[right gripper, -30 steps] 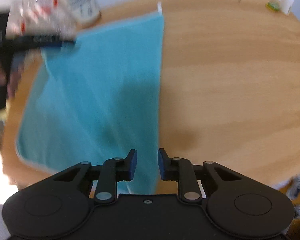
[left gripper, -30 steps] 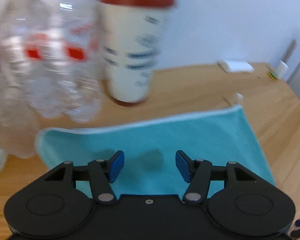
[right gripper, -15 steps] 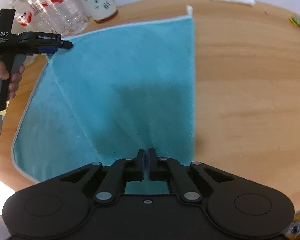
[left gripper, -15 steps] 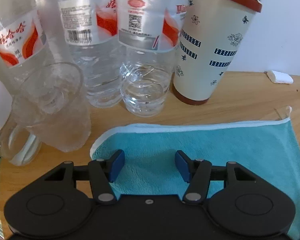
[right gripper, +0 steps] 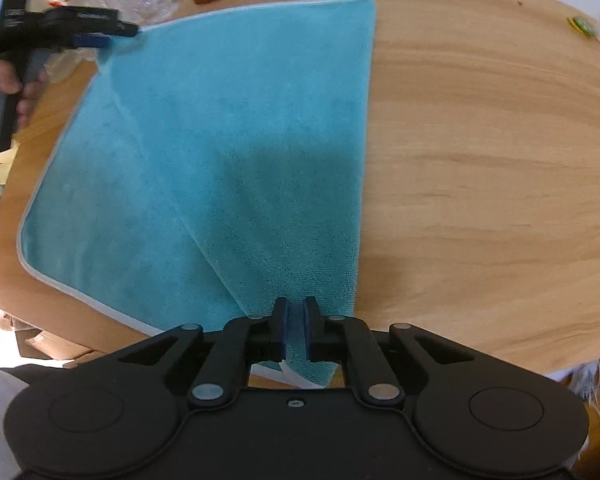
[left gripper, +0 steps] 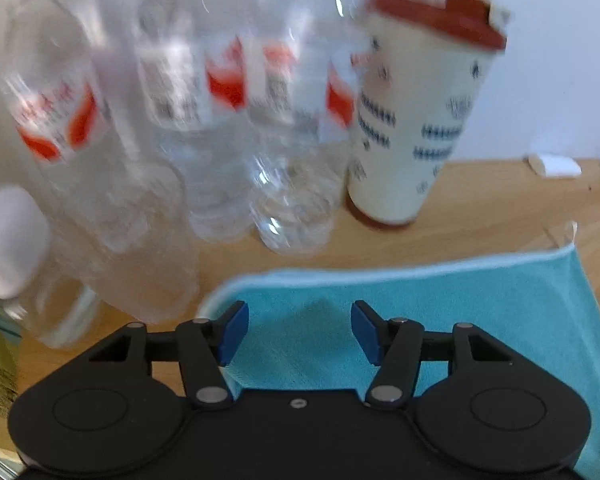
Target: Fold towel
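While right tongs (right gripper: 296,328) clamp one towel (right gripper: 236,152) | left tongs (left gripper: 300,334) apart | three bottles (left gripper: 204,120)

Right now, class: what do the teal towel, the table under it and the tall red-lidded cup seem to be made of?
Towel: soft matte pile, likely microfibre, with a pale stitched edge; it drapes from the right gripper.
Table: wood or wood-look laminate; grain streaks, light sheen.
Cup: probably printed paper with a plastic lid, but the picture is blurred.
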A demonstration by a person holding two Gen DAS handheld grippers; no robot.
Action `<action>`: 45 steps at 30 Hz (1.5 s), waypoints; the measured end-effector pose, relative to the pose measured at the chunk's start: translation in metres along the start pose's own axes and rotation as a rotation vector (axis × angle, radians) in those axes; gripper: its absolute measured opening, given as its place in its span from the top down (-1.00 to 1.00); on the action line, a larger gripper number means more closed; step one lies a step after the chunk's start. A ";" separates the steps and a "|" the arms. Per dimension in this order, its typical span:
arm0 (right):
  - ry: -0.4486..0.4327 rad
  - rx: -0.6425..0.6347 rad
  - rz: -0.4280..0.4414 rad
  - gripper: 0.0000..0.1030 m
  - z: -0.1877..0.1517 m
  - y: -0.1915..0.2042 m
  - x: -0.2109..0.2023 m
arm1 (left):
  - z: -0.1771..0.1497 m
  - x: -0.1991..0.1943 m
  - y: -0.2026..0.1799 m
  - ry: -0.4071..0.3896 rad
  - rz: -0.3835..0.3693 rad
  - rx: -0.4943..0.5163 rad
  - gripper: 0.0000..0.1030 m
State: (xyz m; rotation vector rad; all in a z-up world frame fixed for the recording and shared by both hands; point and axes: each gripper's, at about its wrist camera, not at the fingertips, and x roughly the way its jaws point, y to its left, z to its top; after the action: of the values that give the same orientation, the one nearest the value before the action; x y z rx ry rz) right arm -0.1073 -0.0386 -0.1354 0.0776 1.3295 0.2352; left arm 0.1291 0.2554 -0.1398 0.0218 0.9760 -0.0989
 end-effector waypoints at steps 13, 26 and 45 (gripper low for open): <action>0.032 -0.179 -0.074 1.00 -0.002 -0.004 -0.005 | 0.000 0.016 -0.002 0.005 0.011 0.077 -0.31; -0.016 -0.121 -0.165 1.00 0.020 -0.029 -0.027 | -0.003 0.004 0.003 0.006 0.020 0.049 -0.31; -0.031 -0.294 -0.022 0.62 0.075 0.018 -0.013 | -0.115 -0.131 0.061 0.223 -0.097 -0.194 -0.32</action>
State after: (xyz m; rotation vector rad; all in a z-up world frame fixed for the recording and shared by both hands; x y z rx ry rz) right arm -0.0394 -0.0181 -0.1012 -0.1811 1.2513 0.4065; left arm -0.0333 0.3326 -0.0974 -0.1968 1.2064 -0.0916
